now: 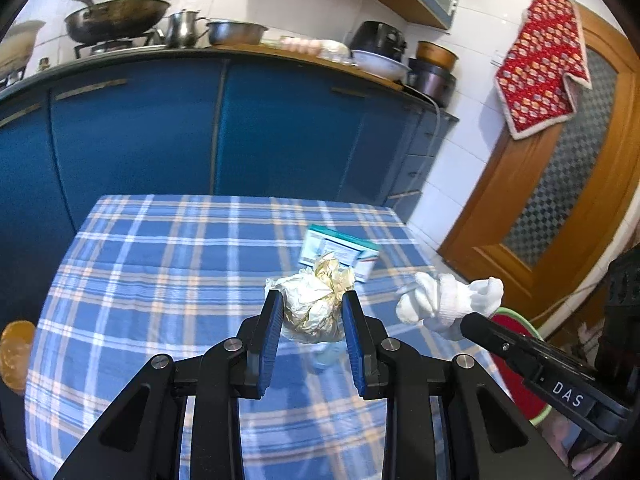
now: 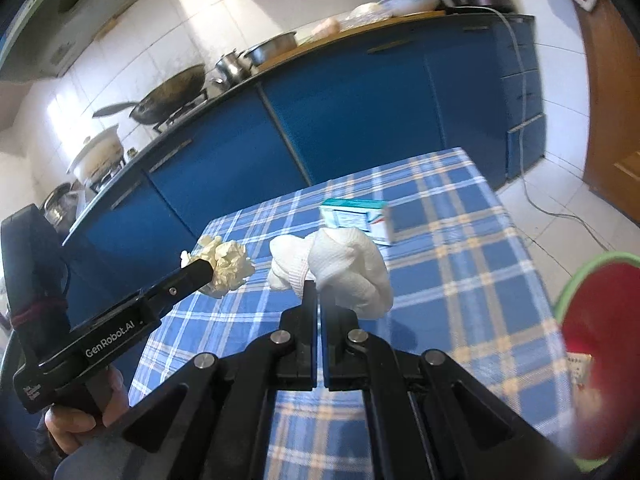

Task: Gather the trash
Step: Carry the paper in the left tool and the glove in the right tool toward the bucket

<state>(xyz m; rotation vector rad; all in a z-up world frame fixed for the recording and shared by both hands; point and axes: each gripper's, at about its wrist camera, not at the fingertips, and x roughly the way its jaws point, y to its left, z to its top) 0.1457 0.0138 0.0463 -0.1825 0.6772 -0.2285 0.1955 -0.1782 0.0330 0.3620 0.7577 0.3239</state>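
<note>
My left gripper (image 1: 310, 300) is shut on a crumpled cream paper ball (image 1: 316, 300), held above the blue plaid tablecloth (image 1: 160, 280). The same paper ball (image 2: 228, 266) shows at that gripper's tip in the right wrist view. My right gripper (image 2: 318, 292) is shut on a bunched white cloth (image 2: 348, 268), lifted over the table. That white cloth (image 1: 444, 302) appears to the right of the paper in the left wrist view. A small white and teal box (image 1: 344, 252) lies on the table beyond both, also seen as the box (image 2: 360, 218) ahead of the cloth.
A red bin with a green rim (image 2: 592, 344) stands at the table's right side. Blue kitchen cabinets (image 1: 200, 128) with a wok (image 1: 116, 18) and pots run behind the table. A wooden door (image 1: 560, 184) is to the right. A round orange object (image 1: 16, 354) sits at the left edge.
</note>
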